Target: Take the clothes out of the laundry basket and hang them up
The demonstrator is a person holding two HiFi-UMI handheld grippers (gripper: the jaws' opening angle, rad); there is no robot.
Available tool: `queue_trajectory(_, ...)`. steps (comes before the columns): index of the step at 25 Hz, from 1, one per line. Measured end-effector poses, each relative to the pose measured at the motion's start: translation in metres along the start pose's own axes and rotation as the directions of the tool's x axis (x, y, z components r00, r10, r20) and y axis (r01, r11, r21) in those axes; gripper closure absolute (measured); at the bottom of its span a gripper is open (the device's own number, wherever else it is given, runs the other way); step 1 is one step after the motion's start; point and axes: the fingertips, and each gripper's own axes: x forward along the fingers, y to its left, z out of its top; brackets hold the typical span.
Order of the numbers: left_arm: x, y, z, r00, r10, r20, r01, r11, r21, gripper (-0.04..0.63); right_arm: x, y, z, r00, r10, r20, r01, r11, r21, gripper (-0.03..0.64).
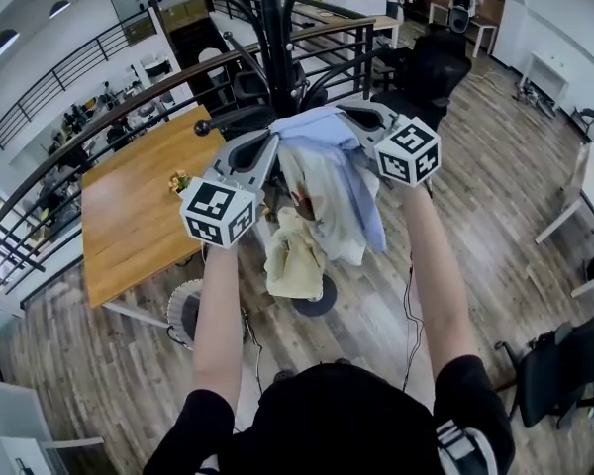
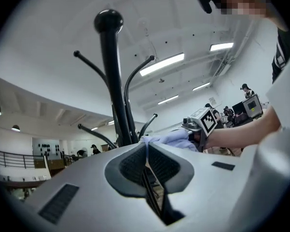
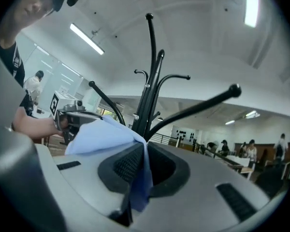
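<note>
Two tongs are clenched on one light-blue garment (image 1: 322,181). The left tongs (image 1: 267,146) pinch only a thin edge of it, while the right tongs (image 1: 348,117) bite a thicker fold. The cloth is spread between them, high at the person's 12 o'clock and just in front of the black coat rack (image 1: 274,38).

It looks light, soft and limp. The top edge runs taut from one grip to the other, and everything below sags in loose folds, with a cream fold (image 1: 295,260) hanging lowest. I cannot tell whether that fold belongs to the same piece. Cloth like this will drape over whatever it meets and may catch on a knob. The top edge, with the two holds set well apart, seems the right place to take it. The left pinch looks the likelier one to slip.

The head view alone shows the hanging length, and the wooden surface (image 1: 139,206) at 10 o'clock, but not the pads. The left gripper view shows cloth squeezed to a sliver between shut jaws, with a ball-topped pole (image 2: 111,81) rising at 11 o'clock. The right gripper view shows blue cloth spilling out of its jaws, and a knob-ended arm (image 3: 198,108) reaching out at 2 o'clock, close ahead. Neither gripper view shows how low the cloth hangs.
</note>
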Motion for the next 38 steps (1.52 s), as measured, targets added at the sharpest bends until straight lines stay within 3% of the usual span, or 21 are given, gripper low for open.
queue_trajectory(3,0.002,0.002,-0.031,0.999,-0.009,-0.052,0.007,0.999,-0.04,0.565,0.005,0.005,-0.037,0.998,0.054,-0.016,-0.052,0.993,0.103,0.574)
queue_trajectory(8,0.01,-0.009,-0.071,0.991,-0.064,-0.115,0.05,0.992,-0.117,0.565,0.009,0.031,-0.085,0.986,0.157,-0.055,-0.144,0.971,0.19,0.575)
queue_trajectory(11,0.009,-0.023,-0.08,0.991,-0.098,-0.09,0.083,0.985,-0.152,0.565,0.004,0.044,-0.094,0.984,0.176,0.001,-0.172,0.955,0.24,0.575)
queue_trajectory(16,0.0,-0.025,-0.078,0.998,-0.065,-0.002,0.063,0.979,-0.194,0.565,-0.009,0.039,-0.095,0.991,0.106,0.076,-0.123,0.956,0.266,0.517)
queue_trajectory(21,-0.009,-0.025,-0.078,0.999,-0.035,0.028,0.04,0.982,-0.186,0.563,-0.023,0.031,-0.099,0.993,0.054,0.102,-0.08,0.959,0.273,0.479)
queue_trajectory(23,-0.014,-0.031,-0.082,0.998,-0.062,0.02,0.065,0.985,-0.159,0.544,-0.03,0.03,-0.102,0.994,0.04,0.098,-0.066,0.958,0.28,0.477)
queue_trajectory(24,-0.017,-0.035,-0.085,0.997,-0.081,0.01,0.081,0.986,-0.143,0.485,-0.033,0.031,-0.103,0.995,0.035,0.094,-0.06,0.957,0.285,0.477)
queue_trajectory(25,-0.019,-0.039,-0.09,0.996,-0.09,-0.005,0.089,0.987,-0.13,0.471,-0.036,0.032,-0.105,0.995,0.031,0.093,-0.057,0.956,0.289,0.476)
queue_trajectory(31,-0.026,-0.04,-0.111,0.997,-0.057,-0.06,0.048,0.987,-0.152,0.471,-0.048,0.03,-0.109,0.991,0.017,0.135,-0.06,0.945,0.32,0.471)
queue_trajectory(38,-0.029,-0.042,-0.118,0.996,-0.043,-0.072,0.03,0.985,-0.167,0.471,-0.069,0.016,-0.097,0.967,-0.042,0.251,-0.051,0.934,0.355,0.456)
